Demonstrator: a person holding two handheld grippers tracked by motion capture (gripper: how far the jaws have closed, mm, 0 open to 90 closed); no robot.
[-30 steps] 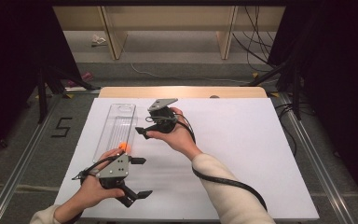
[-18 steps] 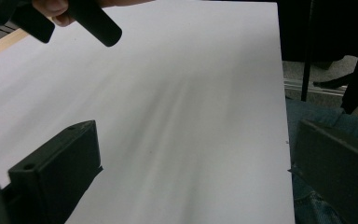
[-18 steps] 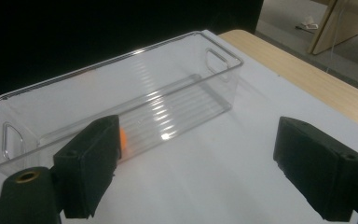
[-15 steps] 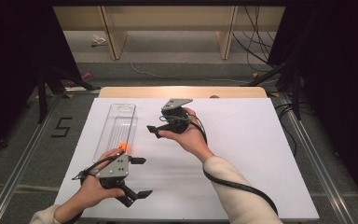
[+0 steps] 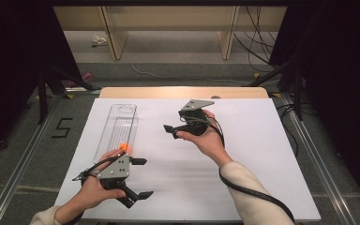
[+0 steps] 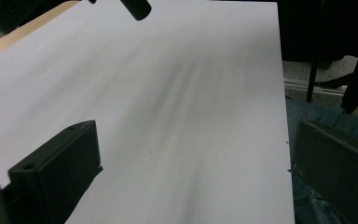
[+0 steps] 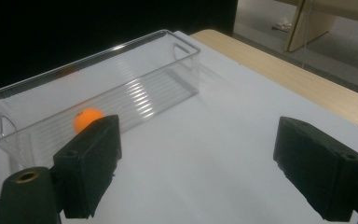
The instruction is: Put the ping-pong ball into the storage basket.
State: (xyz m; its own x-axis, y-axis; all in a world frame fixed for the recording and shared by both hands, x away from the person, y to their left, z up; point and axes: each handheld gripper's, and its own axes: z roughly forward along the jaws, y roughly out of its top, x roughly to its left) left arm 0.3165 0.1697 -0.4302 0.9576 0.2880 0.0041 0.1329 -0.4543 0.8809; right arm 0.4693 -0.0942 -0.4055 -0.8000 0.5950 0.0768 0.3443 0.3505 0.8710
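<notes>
A clear plastic bin (image 5: 117,123) lies lengthwise on the left of the white table (image 5: 262,154). An orange ball (image 5: 123,148) rests inside it at the near end. My left gripper (image 5: 141,178) sits low by the table's front edge, just near of the bin, open and empty. My right gripper (image 5: 172,131) is held above the table's middle, to the right of the bin, its jaws pointing left toward it. In the right gripper view the bin (image 7: 135,74) and the ball (image 7: 85,119) lie beyond the open, empty right gripper (image 7: 196,172). The left gripper (image 6: 191,177) looks across bare table.
A wooden strip (image 5: 183,92) edges the table's far side, with shelving legs and cables on the floor behind. Metal rails (image 5: 23,154) run along both sides. A knee in jeans (image 6: 307,205) shows past the table's edge in the left gripper view.
My right gripper has moved to the right, away from the bin. The left gripper, the bin and the ball have stayed put.
</notes>
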